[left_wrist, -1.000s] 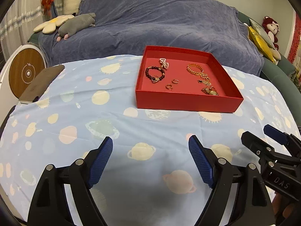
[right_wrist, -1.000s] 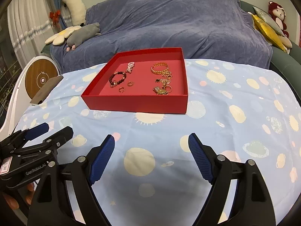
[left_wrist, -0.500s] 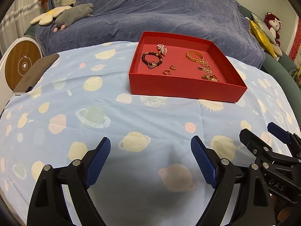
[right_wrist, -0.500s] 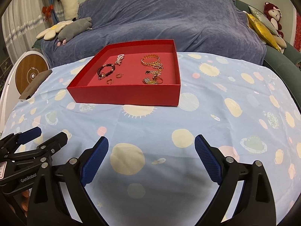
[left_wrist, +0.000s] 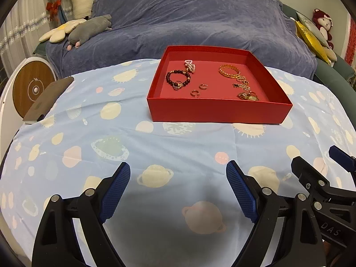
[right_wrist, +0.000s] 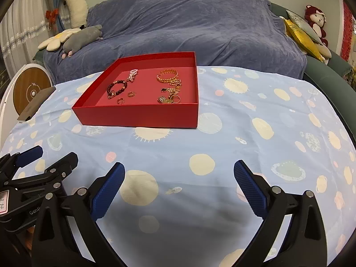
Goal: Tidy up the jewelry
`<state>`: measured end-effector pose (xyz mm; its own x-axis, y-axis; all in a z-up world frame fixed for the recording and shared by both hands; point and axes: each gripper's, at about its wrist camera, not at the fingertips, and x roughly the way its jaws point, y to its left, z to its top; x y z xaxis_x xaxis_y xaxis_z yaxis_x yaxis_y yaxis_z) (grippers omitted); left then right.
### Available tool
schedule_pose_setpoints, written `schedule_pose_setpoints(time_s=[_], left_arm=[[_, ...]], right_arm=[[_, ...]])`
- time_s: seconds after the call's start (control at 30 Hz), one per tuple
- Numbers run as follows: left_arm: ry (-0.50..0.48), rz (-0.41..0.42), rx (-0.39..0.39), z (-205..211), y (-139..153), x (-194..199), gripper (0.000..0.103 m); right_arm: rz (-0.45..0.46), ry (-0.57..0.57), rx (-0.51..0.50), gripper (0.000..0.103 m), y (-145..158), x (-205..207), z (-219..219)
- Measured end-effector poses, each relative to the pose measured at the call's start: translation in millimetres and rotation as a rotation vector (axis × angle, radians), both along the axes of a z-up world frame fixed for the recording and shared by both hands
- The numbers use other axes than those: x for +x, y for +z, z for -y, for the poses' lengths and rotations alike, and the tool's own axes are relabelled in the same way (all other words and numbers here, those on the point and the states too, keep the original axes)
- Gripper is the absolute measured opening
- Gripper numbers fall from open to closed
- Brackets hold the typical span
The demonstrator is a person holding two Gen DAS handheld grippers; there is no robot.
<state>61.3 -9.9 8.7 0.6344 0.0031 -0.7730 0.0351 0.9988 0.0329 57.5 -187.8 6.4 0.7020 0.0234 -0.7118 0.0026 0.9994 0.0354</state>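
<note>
A shallow red box (left_wrist: 219, 112) (right_wrist: 140, 115) stands on the table beyond both grippers. Inside lie a dark bead bracelet (left_wrist: 178, 79) (right_wrist: 116, 87), a pearl piece (left_wrist: 190, 65) (right_wrist: 132, 74), two small rings (left_wrist: 199, 90) (right_wrist: 126, 96), a gold chain bracelet (left_wrist: 229, 71) (right_wrist: 167, 76) and a tangle of gold chain with pendants (left_wrist: 245, 92) (right_wrist: 171, 95). My left gripper (left_wrist: 178, 187) is open and empty, well short of the box. My right gripper (right_wrist: 179, 185) is open and empty, to its right; each shows at the other view's edge (left_wrist: 322, 178) (right_wrist: 40, 169).
The table wears a light blue cloth with planet prints (left_wrist: 111, 138). A blue-covered sofa (left_wrist: 189, 22) with plush toys (left_wrist: 89, 27) stands behind. A round wood-faced device (left_wrist: 33, 89) and a dark flat slab (left_wrist: 47, 100) sit at the table's left edge.
Both grippers tilted and shifted slightly, so the red box moved in the views; they stayed open and empty. The jewelry in the box has not moved.
</note>
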Motion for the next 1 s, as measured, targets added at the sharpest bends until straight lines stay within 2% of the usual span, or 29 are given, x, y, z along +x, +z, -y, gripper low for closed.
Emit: schedule_pose_setpoints(time_s=[0.63,1.0], left_arm=[[0.027,0.013,0.048,5.4,0.2,0.4,0.085],[0.042,0.012,0.029,0.1,0.1,1.2,0.085]], right_arm=[[0.01,-0.01,0.001,0.097,0.8,-3.7,0.6],[0.015,0.0,0.002,0.097,1.1,-4.3,-5.0]])
